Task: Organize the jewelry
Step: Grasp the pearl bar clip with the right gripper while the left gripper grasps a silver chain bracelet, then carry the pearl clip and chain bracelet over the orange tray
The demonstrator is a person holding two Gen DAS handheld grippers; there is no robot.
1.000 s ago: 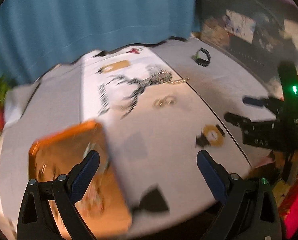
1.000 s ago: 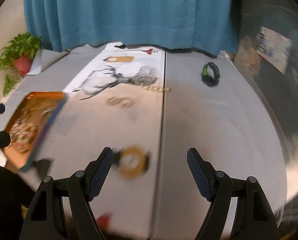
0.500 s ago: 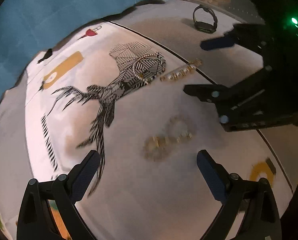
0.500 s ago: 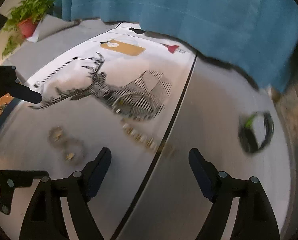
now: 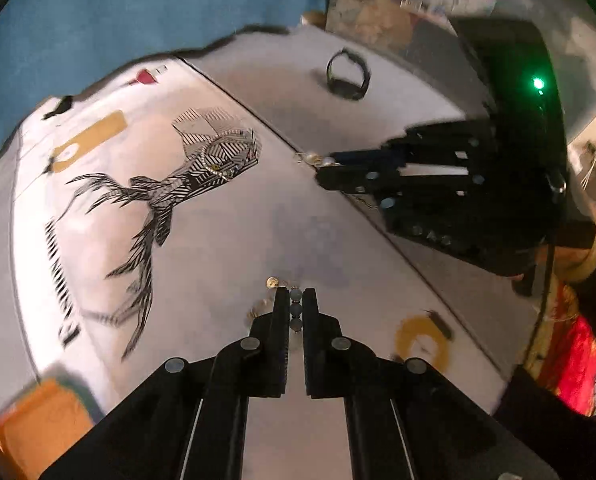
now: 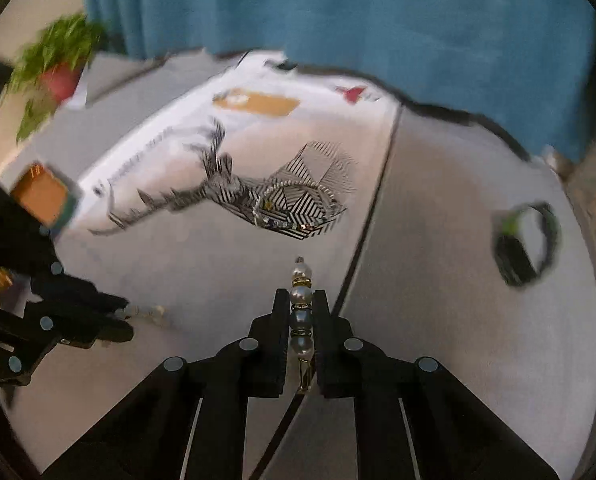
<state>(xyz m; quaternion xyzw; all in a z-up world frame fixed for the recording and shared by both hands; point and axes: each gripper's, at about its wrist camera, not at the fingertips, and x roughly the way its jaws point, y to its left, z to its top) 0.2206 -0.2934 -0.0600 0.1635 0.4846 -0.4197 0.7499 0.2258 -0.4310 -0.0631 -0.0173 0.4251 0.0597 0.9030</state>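
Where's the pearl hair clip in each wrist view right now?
Left wrist: pearl hair clip sits upper right of centre, at the right claw tips.
Right wrist: bottom centre, clamped in that claw.
Shared landmark: black smartwatch on the grey table.

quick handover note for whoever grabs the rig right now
Left gripper: jaws have just closed on the small bead bracelet, still on the cloth.
Right gripper: jaws have just closed on the pearl bar piece by the cloth's edge.
Still lying loose: a pearl necklace on the deer print, a black watch on the grey table.
Orange box sits at the left.
Done: both pieces gripped. Left: lift and put them away, probably in the box, then the necklace and watch.
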